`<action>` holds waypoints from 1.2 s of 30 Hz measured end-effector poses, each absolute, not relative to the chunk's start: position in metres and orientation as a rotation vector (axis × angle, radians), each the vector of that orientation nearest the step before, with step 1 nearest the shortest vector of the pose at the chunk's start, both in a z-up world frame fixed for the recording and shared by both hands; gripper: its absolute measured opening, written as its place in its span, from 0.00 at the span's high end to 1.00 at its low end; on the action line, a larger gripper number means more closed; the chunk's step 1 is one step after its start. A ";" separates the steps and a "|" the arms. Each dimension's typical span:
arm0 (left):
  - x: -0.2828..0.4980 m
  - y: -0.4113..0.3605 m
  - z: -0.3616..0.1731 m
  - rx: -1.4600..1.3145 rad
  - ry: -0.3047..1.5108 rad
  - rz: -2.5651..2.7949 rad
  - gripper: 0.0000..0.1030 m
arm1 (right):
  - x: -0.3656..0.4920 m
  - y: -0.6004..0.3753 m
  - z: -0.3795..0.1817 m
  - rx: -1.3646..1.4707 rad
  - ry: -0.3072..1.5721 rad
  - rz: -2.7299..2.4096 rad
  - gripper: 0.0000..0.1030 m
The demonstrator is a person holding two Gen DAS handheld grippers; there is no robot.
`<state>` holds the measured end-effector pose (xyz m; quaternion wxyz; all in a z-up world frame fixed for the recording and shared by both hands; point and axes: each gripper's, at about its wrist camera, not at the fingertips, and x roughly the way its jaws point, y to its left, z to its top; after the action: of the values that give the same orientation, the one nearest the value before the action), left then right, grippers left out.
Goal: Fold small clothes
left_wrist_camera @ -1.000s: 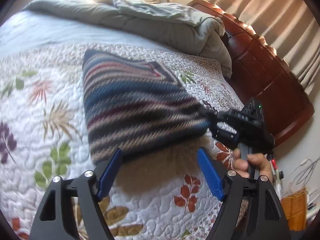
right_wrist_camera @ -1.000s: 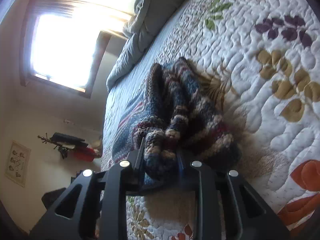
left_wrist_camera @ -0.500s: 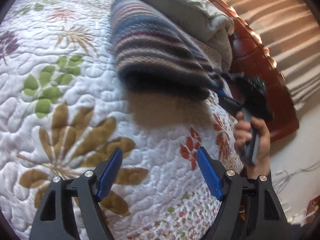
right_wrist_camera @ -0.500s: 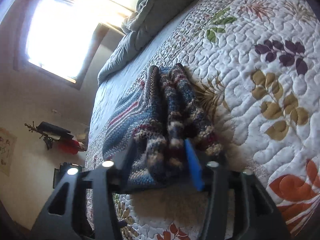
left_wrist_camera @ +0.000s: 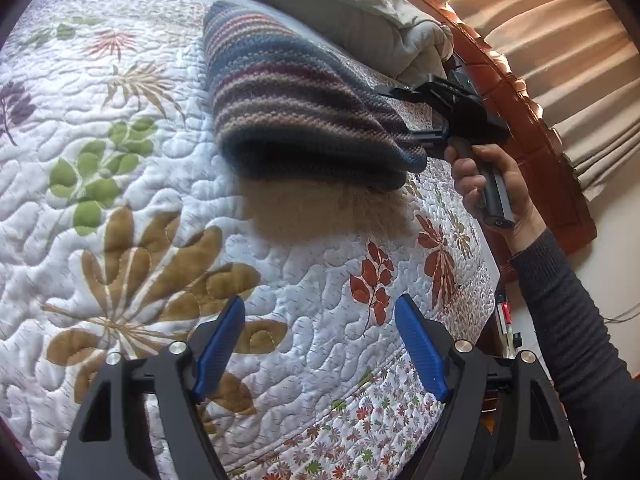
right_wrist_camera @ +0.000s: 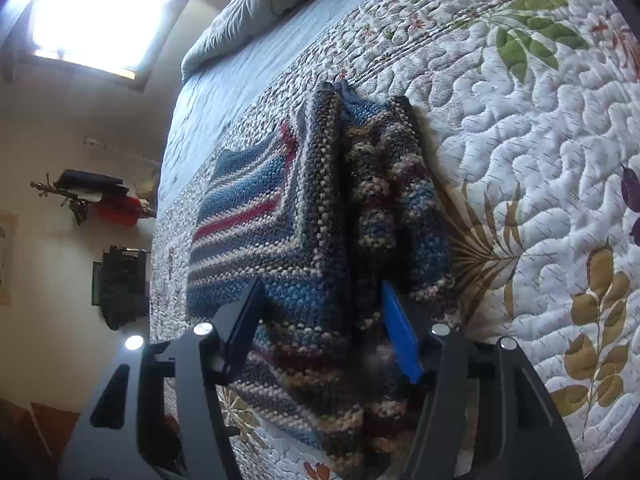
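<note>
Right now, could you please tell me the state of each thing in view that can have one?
Striped knit garment: folded over, one end lifted off the quilt, the far end resting on it.
Right hand-held gripper: fingers around the garment's folded edge; I cannot tell how tightly.
Left hand-held gripper: open, holding nothing, above the quilt.
Quilt: spread flat.
Grey duvet: bunched up.

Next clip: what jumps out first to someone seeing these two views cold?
The striped knit garment, folded over itself on the floral quilt, draws the eye; its near corner is raised above the quilt, casting a shadow. The right gripper has the garment's bunched edge between its fingers, though its jaws look partly spread. The left gripper is open and empty, over bare quilt short of the garment.
</note>
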<state>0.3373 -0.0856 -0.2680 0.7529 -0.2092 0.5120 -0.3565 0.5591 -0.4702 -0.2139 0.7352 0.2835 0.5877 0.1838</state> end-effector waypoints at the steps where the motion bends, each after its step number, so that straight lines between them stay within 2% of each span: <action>1: 0.338 -0.087 -0.269 -0.458 1.124 -0.780 0.25 | 0.560 -0.466 -0.213 0.604 1.298 0.403 0.47; 4: 0.338 -0.091 -0.271 -0.451 1.129 -0.776 0.25 | 0.560 -0.463 -0.209 0.574 1.297 0.402 0.49; 7: 0.337 -0.092 -0.272 -0.449 1.129 -0.775 0.25 | 0.560 -0.468 -0.203 0.572 1.288 0.373 0.42; 13: 0.336 -0.094 -0.274 -0.444 1.134 -0.777 0.25 | 0.564 -0.471 -0.219 0.595 1.309 0.366 0.41; 16: 0.336 -0.095 -0.275 -0.443 1.138 -0.776 0.25 | 0.564 -0.470 -0.215 0.614 1.292 0.383 0.74; 19: 0.337 -0.094 -0.275 -0.442 1.136 -0.777 0.25 | 0.563 -0.470 -0.199 0.566 1.269 0.393 0.82; 22: 0.338 -0.093 -0.277 -0.456 1.142 -0.779 0.25 | 0.560 -0.477 -0.176 0.536 1.204 0.383 0.83; 26: 0.338 -0.090 -0.277 -0.463 1.139 -0.783 0.25 | 0.560 -0.490 -0.169 0.517 1.171 0.327 0.84; 31: 0.340 -0.084 -0.268 -0.466 1.105 -0.779 0.25 | 0.559 -0.504 -0.212 0.520 1.252 0.240 0.83; 33: 0.344 -0.084 -0.252 -0.453 1.050 -0.783 0.26 | 0.558 -0.503 -0.225 0.523 1.287 0.250 0.76; 35: 0.355 -0.086 -0.225 -0.446 0.952 -0.820 0.24 | 0.561 -0.508 -0.214 0.545 1.274 0.269 0.58; 36: 0.363 -0.087 -0.217 -0.445 0.918 -0.839 0.23 | 0.565 -0.512 -0.205 0.540 1.237 0.264 0.55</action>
<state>0.3625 -0.0866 -0.2167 0.7895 -0.2068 0.4265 -0.3898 0.5653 -0.5120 -0.2046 0.7728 0.2493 0.5708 0.1216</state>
